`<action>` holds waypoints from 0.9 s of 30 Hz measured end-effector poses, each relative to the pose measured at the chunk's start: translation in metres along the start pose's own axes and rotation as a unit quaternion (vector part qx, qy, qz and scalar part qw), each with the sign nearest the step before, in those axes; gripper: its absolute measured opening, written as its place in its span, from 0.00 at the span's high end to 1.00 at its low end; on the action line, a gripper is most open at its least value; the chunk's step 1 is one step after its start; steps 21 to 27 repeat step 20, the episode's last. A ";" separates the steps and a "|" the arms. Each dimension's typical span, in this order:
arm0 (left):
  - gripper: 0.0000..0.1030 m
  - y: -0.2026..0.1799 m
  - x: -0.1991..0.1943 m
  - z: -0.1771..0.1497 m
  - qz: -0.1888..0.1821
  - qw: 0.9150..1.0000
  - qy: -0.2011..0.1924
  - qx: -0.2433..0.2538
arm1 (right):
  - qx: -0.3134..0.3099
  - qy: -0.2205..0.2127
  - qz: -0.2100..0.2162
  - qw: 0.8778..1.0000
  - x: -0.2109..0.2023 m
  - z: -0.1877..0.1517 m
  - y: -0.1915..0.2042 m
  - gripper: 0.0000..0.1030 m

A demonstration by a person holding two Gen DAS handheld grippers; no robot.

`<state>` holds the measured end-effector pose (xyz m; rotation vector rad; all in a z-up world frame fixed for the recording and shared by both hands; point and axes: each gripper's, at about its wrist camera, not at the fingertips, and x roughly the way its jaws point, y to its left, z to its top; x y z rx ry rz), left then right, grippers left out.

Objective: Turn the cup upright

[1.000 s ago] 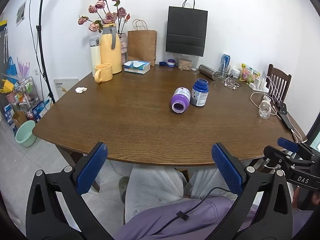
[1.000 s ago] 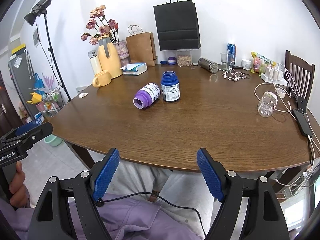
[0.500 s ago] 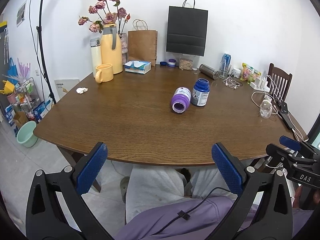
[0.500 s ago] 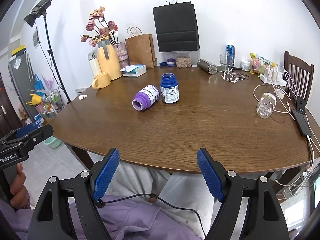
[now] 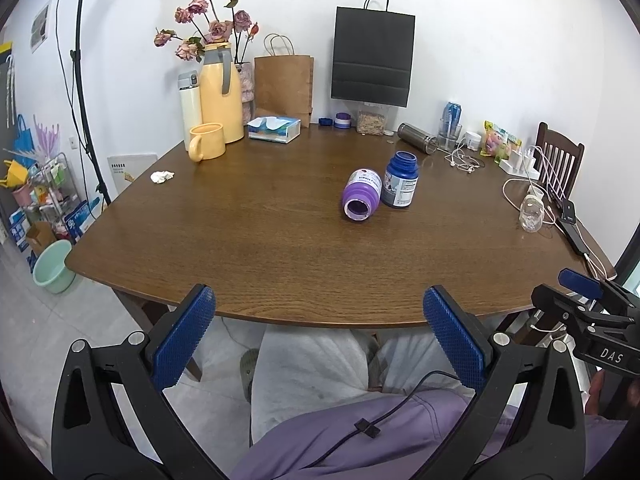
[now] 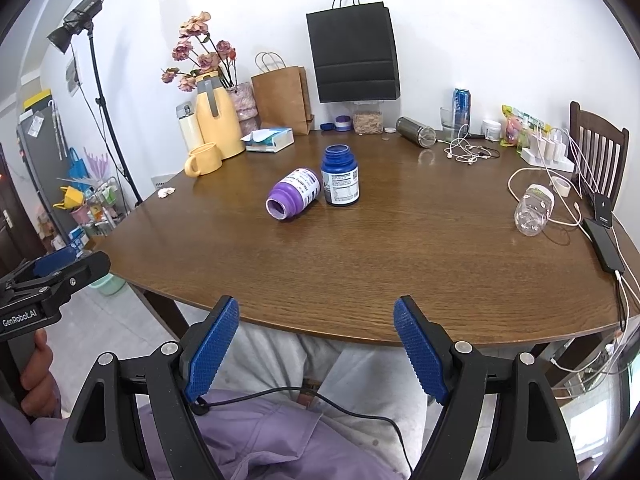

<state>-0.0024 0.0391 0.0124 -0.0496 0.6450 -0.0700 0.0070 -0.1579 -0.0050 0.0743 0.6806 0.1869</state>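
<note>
A purple cup-like jar lies on its side in the middle of the brown table, its open mouth facing me. A dark blue jar stands upright touching its right side. My left gripper is open, held low in front of the table's near edge above a person's lap, far from the jars. My right gripper is open too, also short of the table edge. Each gripper shows at the side of the other view.
At the back stand a yellow mug, a yellow jug, a tissue box, paper bags and a metal flask. A clear plastic bottle, cables and a phone lie at the right. A wooden chair is beyond.
Both views have shifted only slightly; the grippers stay open and the jars have not moved.
</note>
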 end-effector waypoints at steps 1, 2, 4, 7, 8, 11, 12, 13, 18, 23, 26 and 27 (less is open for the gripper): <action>0.00 0.000 0.001 0.000 0.000 1.000 0.001 0.000 | 0.001 -0.002 -0.001 1.000 -0.001 0.000 -0.001 0.19; 0.00 0.000 0.002 -0.001 0.000 1.000 0.002 0.001 | 0.001 -0.003 -0.001 1.000 -0.001 0.000 -0.001 0.19; 0.00 0.000 0.002 -0.002 -0.001 1.000 0.003 0.002 | 0.001 -0.002 0.000 1.000 -0.001 -0.001 -0.002 0.19; 0.00 0.000 0.002 -0.002 -0.001 1.000 0.004 0.005 | -0.002 -0.002 0.002 1.000 -0.001 -0.001 -0.001 0.19; 0.00 0.000 0.002 -0.002 0.000 1.000 0.004 0.005 | -0.003 -0.004 0.003 1.000 -0.002 -0.001 0.000 0.19; 0.00 0.000 0.002 -0.001 0.000 1.000 0.003 0.005 | -0.008 -0.011 0.008 1.000 -0.005 -0.001 0.001 0.19; 0.00 0.000 0.002 -0.001 -0.002 1.000 0.002 0.005 | -0.010 -0.012 0.008 1.000 -0.005 -0.001 0.002 0.19; 0.00 0.000 0.002 -0.001 -0.002 1.000 0.002 0.005 | -0.013 -0.013 0.008 1.000 -0.005 -0.001 0.003 0.19; 0.00 0.001 0.004 0.000 0.005 1.000 0.007 0.000 | -0.022 -0.013 0.006 1.000 -0.005 -0.001 0.007 0.19; 0.00 0.001 0.006 0.000 0.008 1.000 0.013 -0.002 | -0.021 -0.014 0.004 1.000 -0.005 -0.001 0.006 0.19; 0.00 0.001 0.006 0.000 0.008 1.000 0.013 -0.002 | -0.021 -0.014 0.004 1.000 -0.005 -0.001 0.006 0.19; 0.00 0.001 0.006 0.000 0.008 1.000 0.013 -0.002 | -0.021 -0.014 0.004 1.000 -0.005 -0.001 0.006 0.19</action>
